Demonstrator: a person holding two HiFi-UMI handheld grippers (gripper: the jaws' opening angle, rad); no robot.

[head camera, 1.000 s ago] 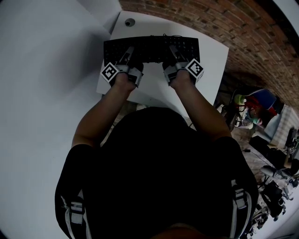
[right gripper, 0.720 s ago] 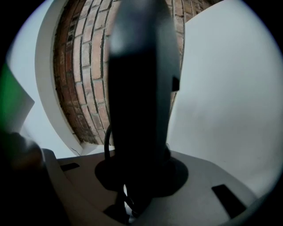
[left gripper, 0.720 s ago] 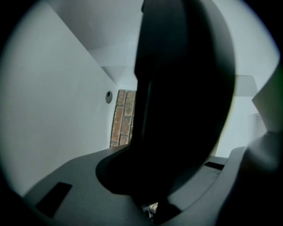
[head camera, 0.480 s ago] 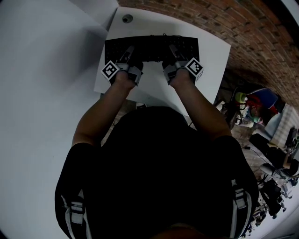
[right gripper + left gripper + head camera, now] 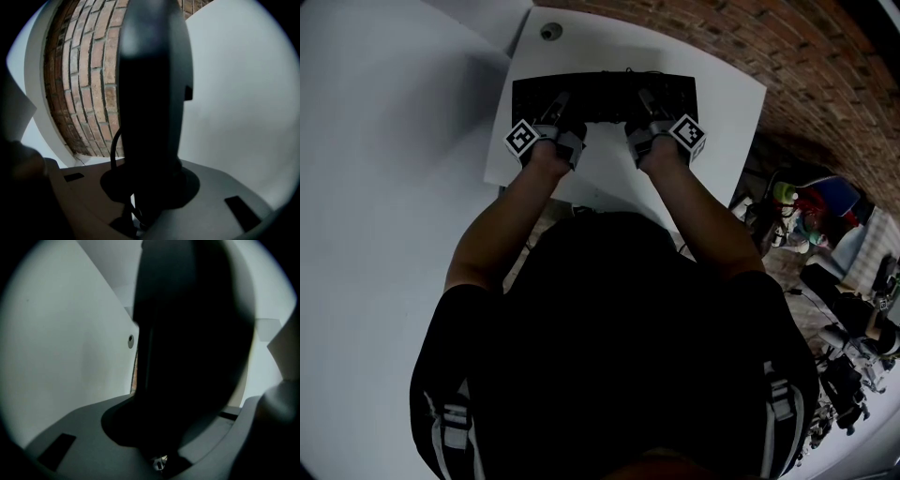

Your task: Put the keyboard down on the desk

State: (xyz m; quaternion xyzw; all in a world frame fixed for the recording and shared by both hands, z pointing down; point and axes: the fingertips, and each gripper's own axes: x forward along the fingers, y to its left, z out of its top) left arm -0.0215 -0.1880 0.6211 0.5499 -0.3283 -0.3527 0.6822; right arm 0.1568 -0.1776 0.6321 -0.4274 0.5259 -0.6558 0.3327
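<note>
Keyboard (image 5: 605, 97), black, sits level across the far half of a white desk (image 5: 727, 103); from overhead it is hard to tell whether it rests on the surface or hangs just above it. The left gripper (image 5: 553, 111) and right gripper (image 5: 649, 108) each have their jaws clamped on its near edge.

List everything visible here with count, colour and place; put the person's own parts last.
keyboard: one, black, over the desk's far half
desk: one, white, in front of the person
round cap: one, grey, desk's far left corner
cable: one, black, beside the keyboard
brick wall: one, red-brown, beyond the desk
clutter: several, mixed colours, right of the desk
left gripper: one, grey, shut on keyboard
right gripper: one, grey, shut on keyboard
forearms: two, bare
shirt: one, black
</note>
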